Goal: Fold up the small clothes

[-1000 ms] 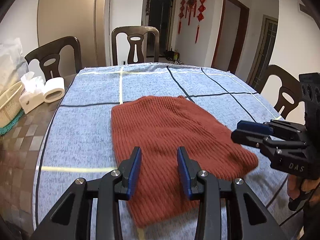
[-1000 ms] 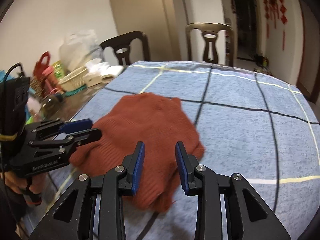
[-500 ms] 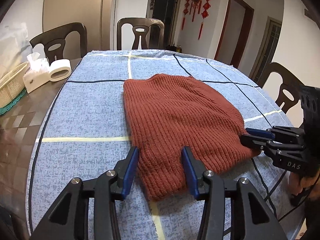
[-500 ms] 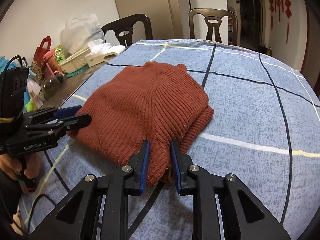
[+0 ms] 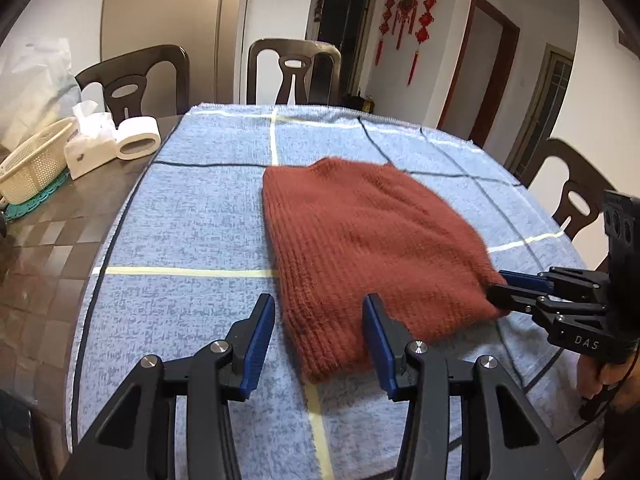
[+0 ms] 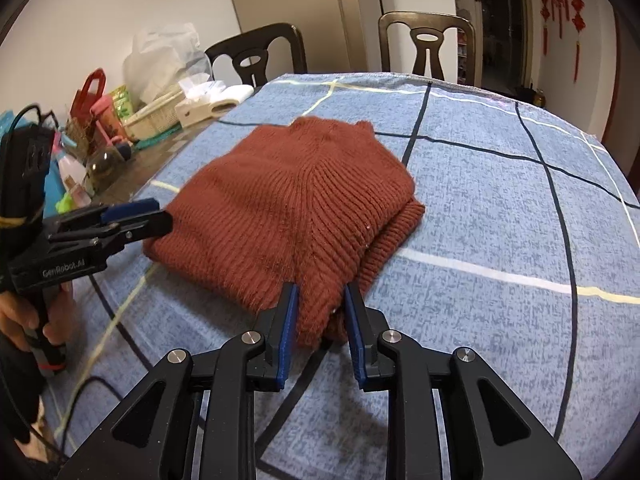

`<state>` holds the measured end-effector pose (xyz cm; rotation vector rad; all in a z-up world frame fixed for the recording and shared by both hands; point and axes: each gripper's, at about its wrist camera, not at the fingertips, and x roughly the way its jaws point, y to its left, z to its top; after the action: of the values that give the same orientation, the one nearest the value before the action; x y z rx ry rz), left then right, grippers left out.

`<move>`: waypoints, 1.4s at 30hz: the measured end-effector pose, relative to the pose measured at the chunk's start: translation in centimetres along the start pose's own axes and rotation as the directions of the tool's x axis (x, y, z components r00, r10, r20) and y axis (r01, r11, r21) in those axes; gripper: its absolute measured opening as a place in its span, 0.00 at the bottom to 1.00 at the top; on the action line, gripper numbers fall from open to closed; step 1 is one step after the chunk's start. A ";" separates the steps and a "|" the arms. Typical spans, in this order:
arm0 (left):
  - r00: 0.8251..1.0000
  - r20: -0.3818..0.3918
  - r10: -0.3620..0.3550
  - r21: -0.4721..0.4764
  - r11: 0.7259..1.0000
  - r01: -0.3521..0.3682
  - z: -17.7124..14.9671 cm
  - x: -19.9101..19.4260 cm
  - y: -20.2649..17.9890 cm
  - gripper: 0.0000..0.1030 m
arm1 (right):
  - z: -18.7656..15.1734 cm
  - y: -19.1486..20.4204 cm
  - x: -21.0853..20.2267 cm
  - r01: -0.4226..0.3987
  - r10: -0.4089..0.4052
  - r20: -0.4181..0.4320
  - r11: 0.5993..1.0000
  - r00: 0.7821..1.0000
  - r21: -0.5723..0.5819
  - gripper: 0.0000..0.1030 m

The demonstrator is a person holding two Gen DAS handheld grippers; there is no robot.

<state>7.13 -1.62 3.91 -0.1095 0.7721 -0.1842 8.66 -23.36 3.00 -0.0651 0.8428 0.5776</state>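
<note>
A rust-red knitted sweater [image 5: 360,232] lies folded on the blue checked tablecloth [image 5: 192,208]. My left gripper [image 5: 318,328] is open over its near left corner, with cloth between the jaws and a gap beside the left pad. My right gripper [image 6: 318,312] is shut on the sweater's [image 6: 288,208] near right corner, which fills the space between its blue pads; its jaws are opening slightly. In the right wrist view the left gripper [image 6: 160,216] sits at the sweater's left edge. In the left wrist view the right gripper [image 5: 496,284] touches the right edge.
A woven basket [image 5: 32,164], a tissue box [image 5: 86,148] and a paper roll [image 5: 138,144] stand on the bare tabletop at the left. Bottles and bags [image 6: 100,120] crowd that side. Dark chairs [image 5: 294,72] ring the table. A person's hand [image 6: 24,316] holds the left gripper's handle.
Both grippers have drawn back to the sweater's near edge. The right jaws have closed in on its corner. The left jaws stand wider than a second ago.
</note>
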 end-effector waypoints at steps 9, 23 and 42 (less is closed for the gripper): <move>0.997 -0.067 0.023 -0.030 0.999 -0.025 -1.3 2.1 1.2 0.42 | -1.0 0.3 1.0 0.024 -0.024 -0.032 1.000 0.999 -0.007 0.23; 0.999 0.001 0.045 -0.015 0.999 -0.045 1.4 -0.5 0.5 0.42 | 2.4 -1.1 -1.4 -0.006 0.002 0.078 0.998 0.997 0.056 0.23; 0.997 0.005 0.073 0.024 0.997 -0.073 2.1 4.5 -1.4 0.42 | 2.9 -3.7 3.7 0.037 -0.042 0.029 0.990 0.999 0.138 0.14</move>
<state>11.62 -3.86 2.55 -0.0583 0.7683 -0.1241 14.40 -23.99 1.69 0.0526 0.8469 0.4809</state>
